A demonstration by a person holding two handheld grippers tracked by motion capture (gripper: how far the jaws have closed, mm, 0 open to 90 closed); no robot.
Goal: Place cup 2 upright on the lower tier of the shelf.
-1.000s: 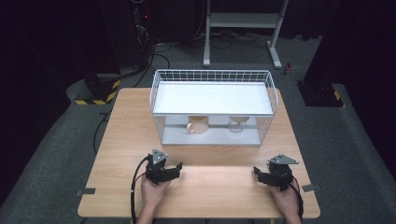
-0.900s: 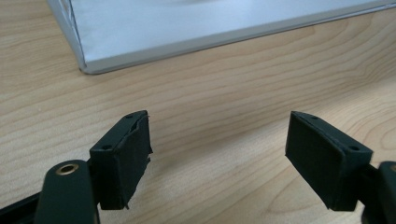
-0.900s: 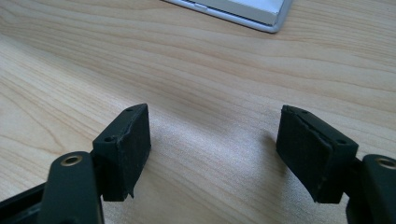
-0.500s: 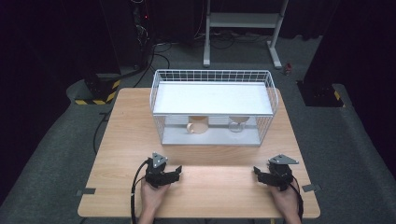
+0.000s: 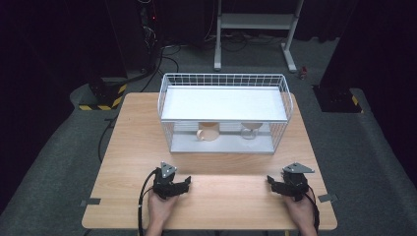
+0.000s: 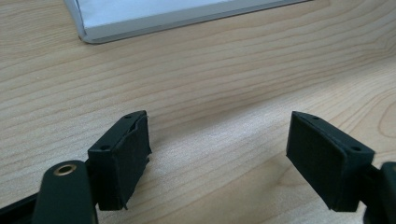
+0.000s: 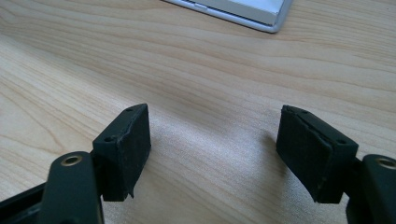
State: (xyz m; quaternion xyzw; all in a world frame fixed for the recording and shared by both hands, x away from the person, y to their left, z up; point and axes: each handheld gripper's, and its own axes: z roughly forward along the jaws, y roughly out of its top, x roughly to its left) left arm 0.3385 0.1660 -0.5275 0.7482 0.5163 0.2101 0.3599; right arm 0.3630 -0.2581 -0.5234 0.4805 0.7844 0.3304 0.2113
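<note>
the left gripper (image 5: 186, 183) rested low over the near part of the wooden table (image 5: 221, 206), held in the person's left hand (image 5: 160, 209), its jaws spread apart with only bare wood grain between them; in the left gripper view the left gripper (image 6: 217, 154) showed both black pads clear of everything, grasping nothing. the right gripper (image 5: 271, 181) sat at the opposite near side of the table, in the right hand (image 5: 301, 211), and its jaws also stood released with a wide gap; in the right gripper view the right gripper (image 7: 212, 149) had nothing but tabletop between its pads. the two grippers were well apart from each other, their jaws pointing inward across the table. beyond them, toward the far half of the table, stood a white wire rack (image 5: 223, 113) with a flat white shelf on top. on its lower level sat a tan cup (image 5: 208, 132) and, just beside it to the right, a clear glass (image 5: 249, 132), both under the shelf. a corner of the rack's white base showed at the top of each gripper view, near the jaws but not touching them.
</note>
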